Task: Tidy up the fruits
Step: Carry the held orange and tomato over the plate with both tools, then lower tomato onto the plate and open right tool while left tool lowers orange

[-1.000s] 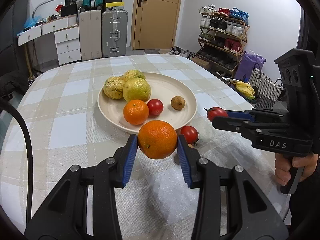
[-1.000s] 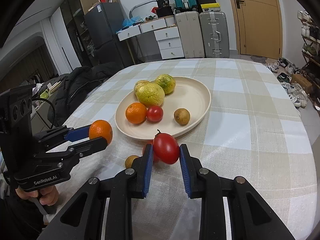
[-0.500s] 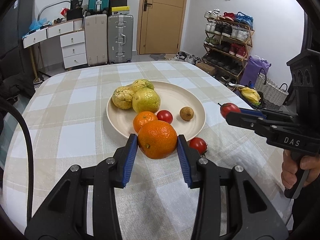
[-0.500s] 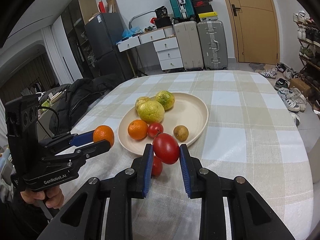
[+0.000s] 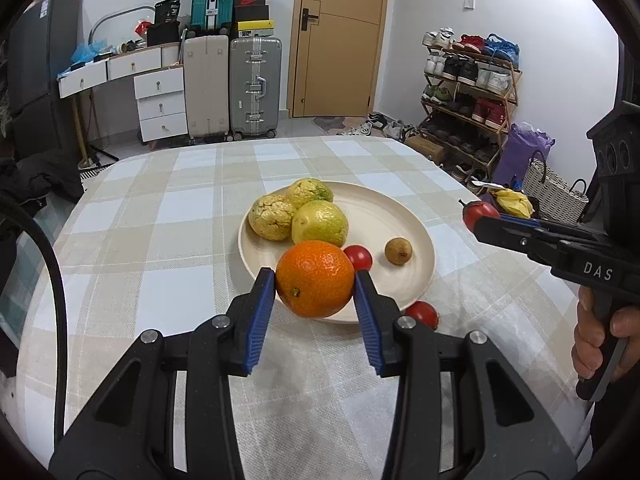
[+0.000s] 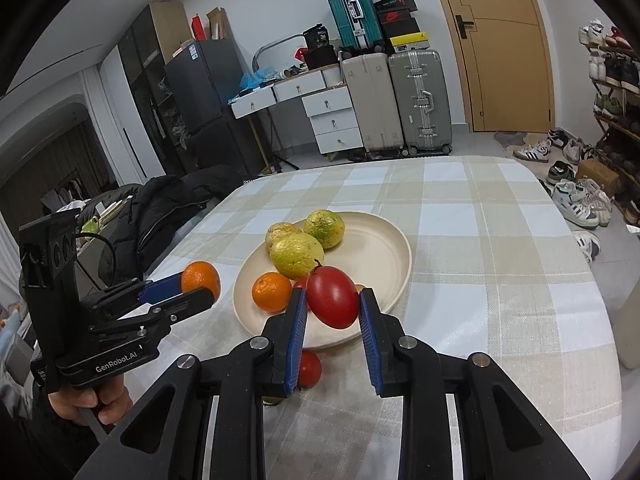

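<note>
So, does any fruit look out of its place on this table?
Yes. One red tomato lies on the tablecloth just off the plate's near rim, while most other fruit sits on the plate.

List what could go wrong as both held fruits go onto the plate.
1. The plate already holds fruit near its front; setting the orange down there may knock the smaller orange off.
2. Both grippers head for the same plate and could collide.
3. The right gripper pinches a soft tomato; it may bruise.
</note>
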The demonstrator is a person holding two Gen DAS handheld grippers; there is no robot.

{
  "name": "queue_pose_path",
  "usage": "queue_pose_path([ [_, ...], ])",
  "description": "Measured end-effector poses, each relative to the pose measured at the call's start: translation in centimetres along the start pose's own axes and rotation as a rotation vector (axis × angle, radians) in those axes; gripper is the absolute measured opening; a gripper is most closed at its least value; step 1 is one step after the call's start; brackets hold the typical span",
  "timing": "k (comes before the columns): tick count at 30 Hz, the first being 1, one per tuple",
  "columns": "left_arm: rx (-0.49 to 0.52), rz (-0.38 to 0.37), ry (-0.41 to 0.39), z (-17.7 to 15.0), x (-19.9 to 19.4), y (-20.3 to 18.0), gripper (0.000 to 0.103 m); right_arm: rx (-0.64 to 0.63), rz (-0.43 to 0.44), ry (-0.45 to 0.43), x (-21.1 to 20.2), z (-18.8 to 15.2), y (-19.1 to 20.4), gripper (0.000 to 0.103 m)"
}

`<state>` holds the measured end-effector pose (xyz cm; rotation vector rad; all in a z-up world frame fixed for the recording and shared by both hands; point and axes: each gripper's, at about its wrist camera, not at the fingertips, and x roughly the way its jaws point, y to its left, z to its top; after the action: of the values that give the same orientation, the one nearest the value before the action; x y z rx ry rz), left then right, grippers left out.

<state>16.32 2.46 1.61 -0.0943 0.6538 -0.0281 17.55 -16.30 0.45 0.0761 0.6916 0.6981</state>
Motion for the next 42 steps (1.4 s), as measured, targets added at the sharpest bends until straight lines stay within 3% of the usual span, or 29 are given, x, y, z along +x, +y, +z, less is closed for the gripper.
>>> queue_pose_path([
  [28,-0.049,0.074,0.029,1.3,5.4,2.8,0.037,0.081,-0.040,0.032,4.0,1.2,-1.7,0.027],
  [42,-0.046,0.076,0.066,1.8,8.0,3.2,0.037,0.091,-0.053,0.067,6.6,1.3,-2.4,0.027],
])
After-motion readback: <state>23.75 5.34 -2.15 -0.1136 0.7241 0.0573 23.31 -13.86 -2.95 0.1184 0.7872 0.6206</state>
